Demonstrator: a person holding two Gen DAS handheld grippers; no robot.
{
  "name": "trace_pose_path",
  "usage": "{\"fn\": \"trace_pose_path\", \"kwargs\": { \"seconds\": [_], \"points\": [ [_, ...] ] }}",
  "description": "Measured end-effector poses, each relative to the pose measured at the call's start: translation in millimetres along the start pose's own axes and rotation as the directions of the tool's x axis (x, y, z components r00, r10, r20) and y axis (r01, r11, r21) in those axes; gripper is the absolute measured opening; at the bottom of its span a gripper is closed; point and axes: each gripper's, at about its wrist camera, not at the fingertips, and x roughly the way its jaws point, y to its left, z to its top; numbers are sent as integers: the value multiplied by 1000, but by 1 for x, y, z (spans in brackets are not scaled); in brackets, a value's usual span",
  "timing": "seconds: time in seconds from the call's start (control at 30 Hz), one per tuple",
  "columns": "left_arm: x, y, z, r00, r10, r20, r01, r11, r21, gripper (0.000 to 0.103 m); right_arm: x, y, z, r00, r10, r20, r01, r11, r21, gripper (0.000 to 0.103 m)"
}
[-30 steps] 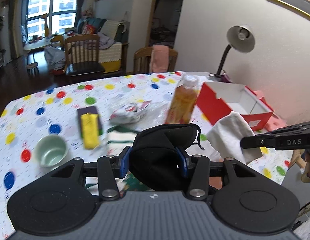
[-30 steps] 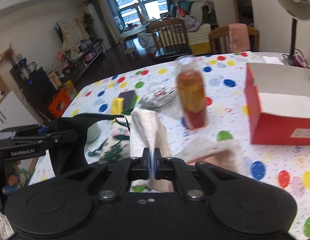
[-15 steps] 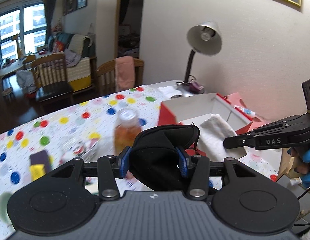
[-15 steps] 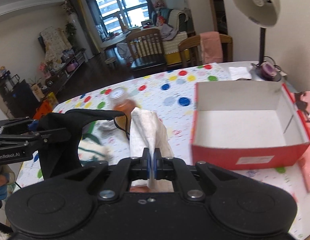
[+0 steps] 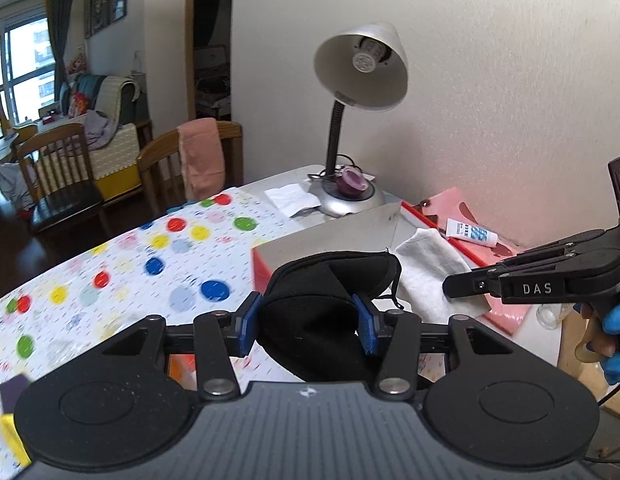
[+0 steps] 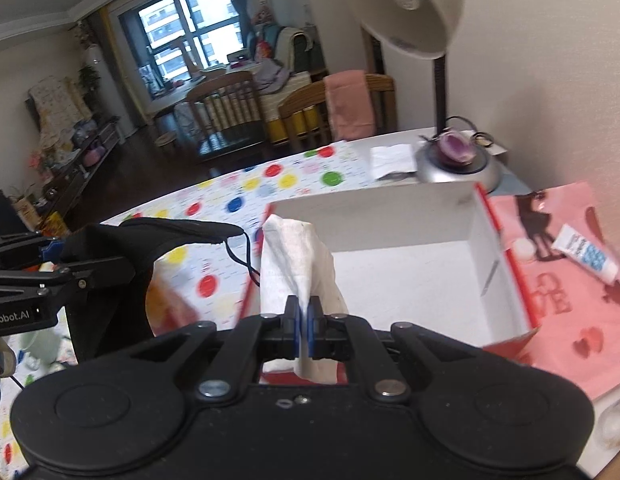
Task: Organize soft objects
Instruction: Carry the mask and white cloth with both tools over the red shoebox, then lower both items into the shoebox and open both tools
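My left gripper (image 5: 308, 320) is shut on a black soft pouch (image 5: 322, 304) and holds it in the air near the left edge of a red box (image 6: 410, 276) with a white inside. My right gripper (image 6: 304, 326) is shut on a white cloth (image 6: 298, 260) and holds it over the box's front left corner. In the left wrist view the white cloth (image 5: 426, 268) hangs from the right gripper (image 5: 450, 285) over the box (image 5: 259, 260). In the right wrist view the pouch (image 6: 118, 256) shows at left in the left gripper (image 6: 50, 254).
A desk lamp (image 5: 358, 80) stands behind the box, a paper slip (image 5: 290, 198) next to its base. A pink sheet (image 6: 558, 292) with a small tube (image 6: 586, 254) lies right of the box. The polka-dot tablecloth (image 5: 150, 260) spreads left. Wooden chairs (image 5: 202, 156) stand beyond the table.
Both grippers have moved right across the table with their loads, from above the bottle and clutter to the red box. The box is now right under the white cloth.
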Motion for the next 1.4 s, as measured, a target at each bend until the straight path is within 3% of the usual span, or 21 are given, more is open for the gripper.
{"fn": "trace_pose_path", "kwargs": {
  "seconds": [0.33, 0.63, 0.8, 1.17, 1.4],
  "points": [
    [90, -39, 34, 999, 12, -50, -8, 997, 75, 48, 28, -57, 21, 995, -94, -22, 94, 996, 10, 3],
    [172, -57, 39, 989, 107, -102, -94, 987, 130, 48, 71, -86, 26, 987, -131, -89, 130, 991, -11, 3],
    [207, -60, 32, 977, 129, -168, -105, 984, 145, 48, 97, -90, 19, 978, -148, -146, 145, 989, -34, 3],
    [240, -68, 7, 946, 99, -309, -60, 989, 132, 52, 126, -94, 4, 960, -154, -234, 143, 988, -62, 4],
    [249, -68, -1, 922, 89, -376, -44, 991, 127, 63, 133, -92, -2, 954, -135, -268, 124, 991, -58, 5]
  ]
}}
